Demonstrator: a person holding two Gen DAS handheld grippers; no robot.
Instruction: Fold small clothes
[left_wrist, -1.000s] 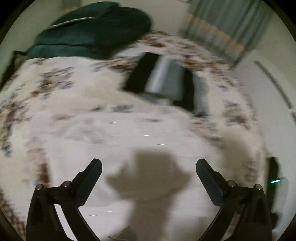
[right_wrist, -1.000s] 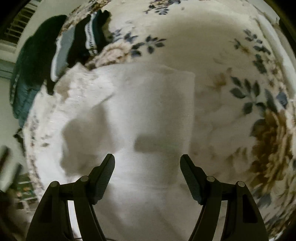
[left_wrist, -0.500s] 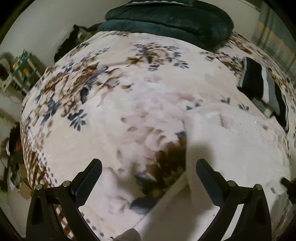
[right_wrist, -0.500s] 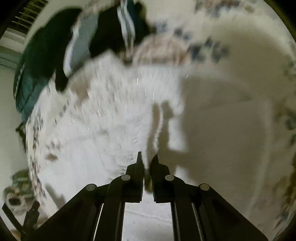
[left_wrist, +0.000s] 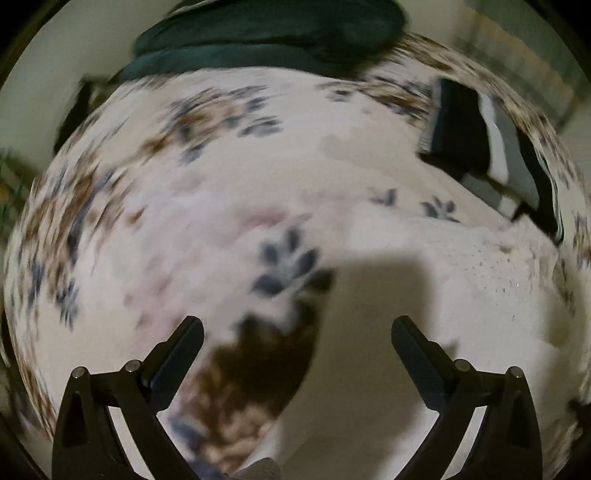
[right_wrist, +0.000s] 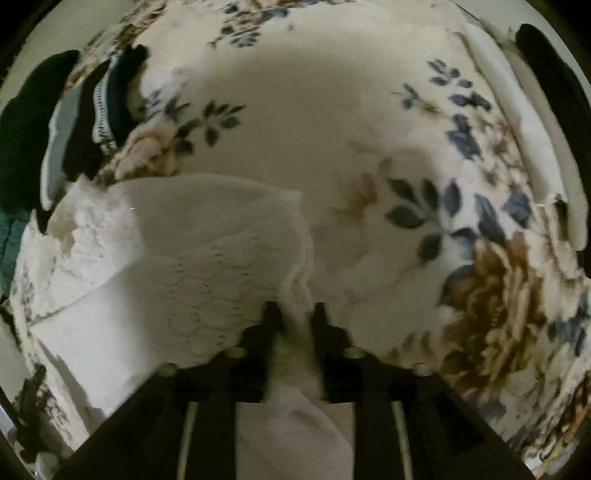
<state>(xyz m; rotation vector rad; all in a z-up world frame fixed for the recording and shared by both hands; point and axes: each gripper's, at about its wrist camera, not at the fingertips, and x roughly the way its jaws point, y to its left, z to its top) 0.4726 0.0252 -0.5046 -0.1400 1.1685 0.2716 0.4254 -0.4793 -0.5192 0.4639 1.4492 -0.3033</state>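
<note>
A white knitted garment (right_wrist: 184, 266) lies on the flowered blanket (right_wrist: 314, 110), with one layer folded over another. My right gripper (right_wrist: 295, 314) points down at the garment's right edge. A ridge of that edge stands between its fingers, and the jaws are opening off it. In the left wrist view the same garment (left_wrist: 461, 295) fills the lower right, partly under the gripper's shadow. My left gripper (left_wrist: 297, 332) hangs wide open above the garment's left edge and the blanket (left_wrist: 184, 221), with nothing between its fingers.
A pile of folded dark and grey clothes (left_wrist: 480, 136) lies beyond the garment, also seen in the right wrist view (right_wrist: 99, 110). Dark green bedding (left_wrist: 266, 37) is heaped at the blanket's far end. A white padded edge (right_wrist: 517, 122) borders the blanket's right side.
The right gripper closed on the garment's edge, carried it over, and now stands partly apart. The left gripper swung off the garment and sank toward the blanket at its left edge, staying open.
</note>
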